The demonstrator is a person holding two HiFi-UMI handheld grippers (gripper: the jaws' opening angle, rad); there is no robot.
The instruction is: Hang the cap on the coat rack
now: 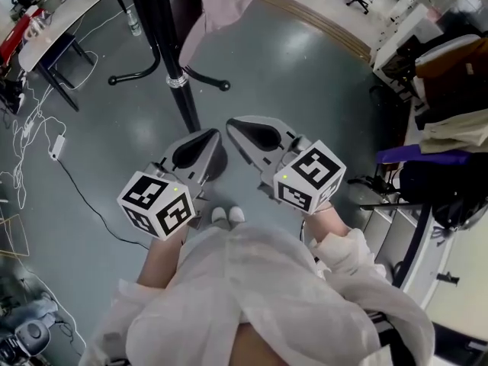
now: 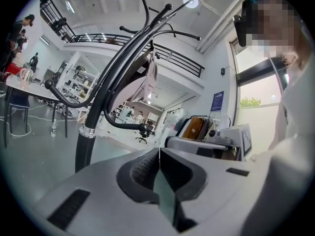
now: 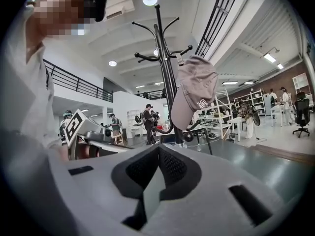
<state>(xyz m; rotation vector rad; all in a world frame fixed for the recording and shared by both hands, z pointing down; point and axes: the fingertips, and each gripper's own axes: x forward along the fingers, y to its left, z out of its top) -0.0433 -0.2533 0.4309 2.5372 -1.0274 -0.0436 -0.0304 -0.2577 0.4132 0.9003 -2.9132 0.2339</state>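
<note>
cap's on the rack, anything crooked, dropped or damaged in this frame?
Nothing stands out. The cap hangs from a hook of the coat rack, brim down, with no visible damage. The left gripper and the right gripper are both shut with nothing between their jaws.

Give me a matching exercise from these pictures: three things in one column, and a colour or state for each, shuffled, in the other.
Things:
1. cap
2. coat rack
3. right gripper

States:
A. black and upright
B. jaws together, nothing between them
C. pale, hanging on the rack

Pairs: 1-C, 2-A, 3-B
</note>
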